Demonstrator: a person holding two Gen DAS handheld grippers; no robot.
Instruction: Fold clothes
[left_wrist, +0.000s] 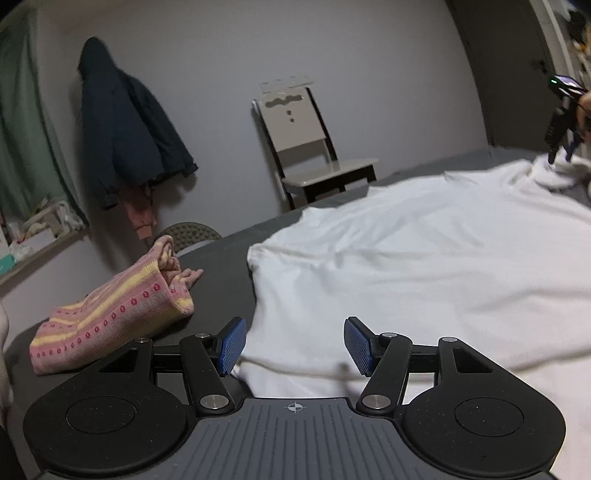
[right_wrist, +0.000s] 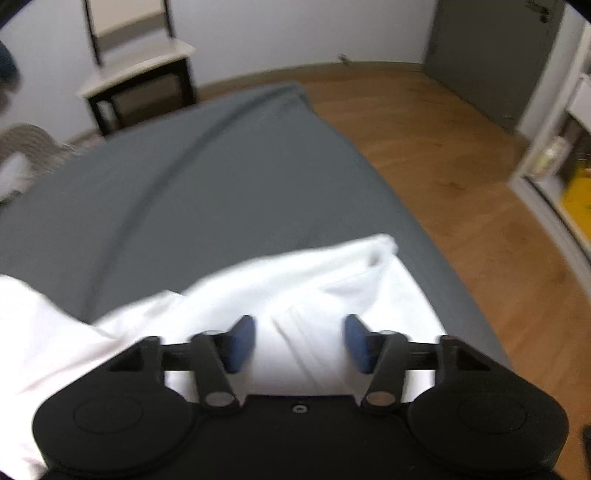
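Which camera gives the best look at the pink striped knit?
The left wrist view: the pink striped knit lies folded on the grey bed, left of the white garment. The right wrist view does not show it.

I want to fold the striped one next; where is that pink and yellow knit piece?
In the left wrist view, the pink and yellow knit lies on the grey bed, left of the white garment.
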